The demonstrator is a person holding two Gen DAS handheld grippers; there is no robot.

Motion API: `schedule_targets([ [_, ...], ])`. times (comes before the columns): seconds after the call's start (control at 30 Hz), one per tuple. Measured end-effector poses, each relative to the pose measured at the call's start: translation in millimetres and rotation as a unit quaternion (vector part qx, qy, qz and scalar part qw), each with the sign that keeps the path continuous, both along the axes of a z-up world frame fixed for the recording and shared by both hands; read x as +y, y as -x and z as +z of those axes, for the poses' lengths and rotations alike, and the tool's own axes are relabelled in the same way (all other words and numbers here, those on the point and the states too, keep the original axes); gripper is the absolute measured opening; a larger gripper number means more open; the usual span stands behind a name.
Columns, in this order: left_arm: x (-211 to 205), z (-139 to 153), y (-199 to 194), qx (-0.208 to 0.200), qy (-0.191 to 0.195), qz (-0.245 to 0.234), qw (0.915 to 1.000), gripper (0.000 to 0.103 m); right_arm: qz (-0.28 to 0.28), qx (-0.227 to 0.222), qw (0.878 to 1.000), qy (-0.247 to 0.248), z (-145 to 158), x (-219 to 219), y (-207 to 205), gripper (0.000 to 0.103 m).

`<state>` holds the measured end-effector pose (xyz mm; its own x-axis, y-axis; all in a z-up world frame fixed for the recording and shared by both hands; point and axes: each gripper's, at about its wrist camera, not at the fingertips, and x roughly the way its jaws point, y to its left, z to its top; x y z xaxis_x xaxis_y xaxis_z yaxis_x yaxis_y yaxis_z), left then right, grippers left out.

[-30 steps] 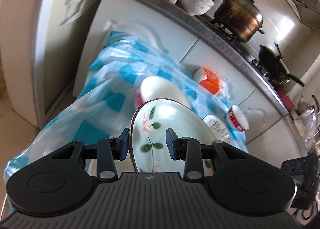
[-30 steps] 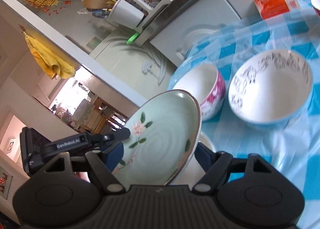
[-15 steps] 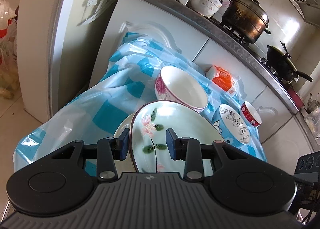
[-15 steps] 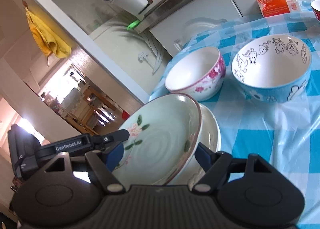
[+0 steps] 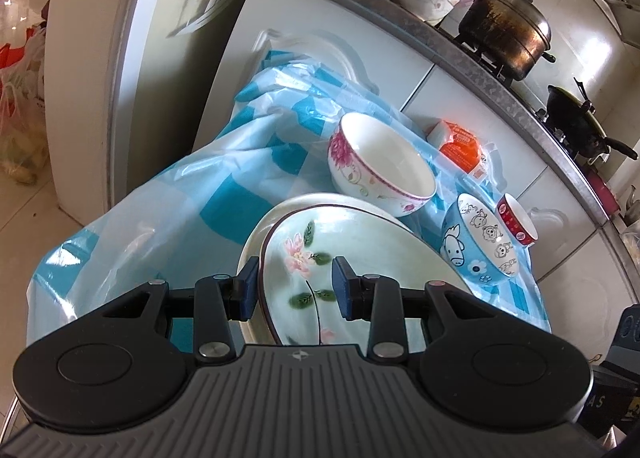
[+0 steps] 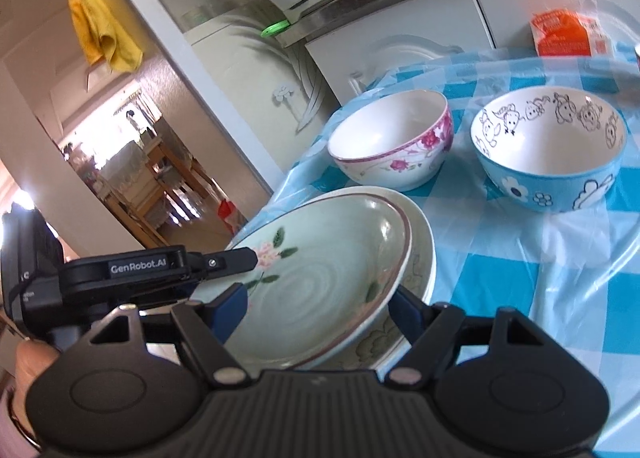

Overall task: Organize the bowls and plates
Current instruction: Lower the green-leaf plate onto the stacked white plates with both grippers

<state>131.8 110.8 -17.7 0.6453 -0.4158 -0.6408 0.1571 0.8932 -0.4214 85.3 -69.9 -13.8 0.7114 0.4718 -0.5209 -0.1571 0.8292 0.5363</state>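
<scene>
With both wide-open grippers, left [image 5: 295,285] and right [image 6: 320,310], straddling the glazed green plate [image 6: 316,278], I judged it slick, brittle, best pinched at its rim.

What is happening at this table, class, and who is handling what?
A person holds a tool in each hand. The left tool has its fingers on either side of the rim of a pale green flowered plate, which sits on a cream plate on the blue checked tablecloth. The right tool is open around the near edge. A pink floral bowl and a blue cartoon bowl stand beyond.
</scene>
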Motion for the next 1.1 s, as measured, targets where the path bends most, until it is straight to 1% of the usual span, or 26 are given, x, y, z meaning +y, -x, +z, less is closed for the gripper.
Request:
schedule_targets([
  [0.3,1,-1,1,0.001,0.006,0.002,1.0,0.038,0.013,-0.015,0.998,0.058,2,12,3,0.078],
  [0.47,1,-1,2,0.0,0.011,0.006,0.9999,0.038,0.019,-0.023,0.997,0.078,3,16,5,0.078],
  [0.7,0,-2,3,-0.004,0.012,0.01,0.9999,0.037,0.03,-0.041,0.988,0.146,5,32,12,0.078],
  [1.03,0,-3,3,-0.008,0.019,0.016,0.9997,0.035,0.017,-0.042,0.989,0.144,9,28,12,0.078],
  [1.1,-1,-1,4,-0.017,0.014,0.02,0.9996,0.035,0.008,-0.046,0.986,0.159,9,29,13,0.087],
])
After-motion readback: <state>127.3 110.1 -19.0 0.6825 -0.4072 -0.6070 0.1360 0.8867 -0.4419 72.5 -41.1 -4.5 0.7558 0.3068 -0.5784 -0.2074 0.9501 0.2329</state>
